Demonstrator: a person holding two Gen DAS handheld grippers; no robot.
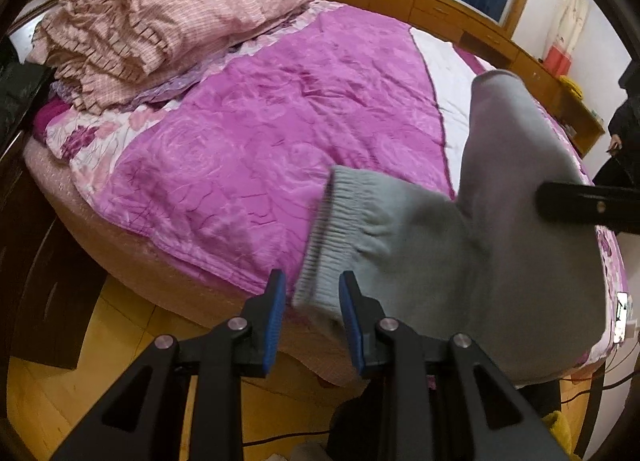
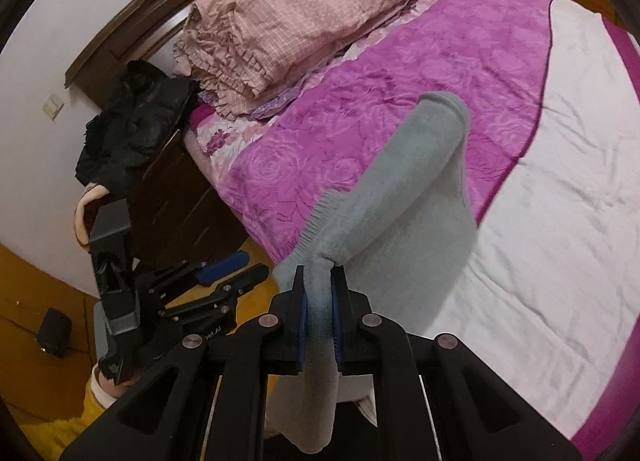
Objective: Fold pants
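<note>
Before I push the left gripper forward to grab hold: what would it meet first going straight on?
Probably the ribbed waistband of the grey pants, lying just past the open left gripper; depth is uncertain.

dim warm light; fisheye-warped edges

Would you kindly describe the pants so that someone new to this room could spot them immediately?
Start at the big bed with its magenta rose-patterned quilt. At its near edge, the grey pants hang clamped in the right gripper. They are the only plain grey fabric, with a ribbed elastic waistband, unlike the folded pink checked bedding.
</note>
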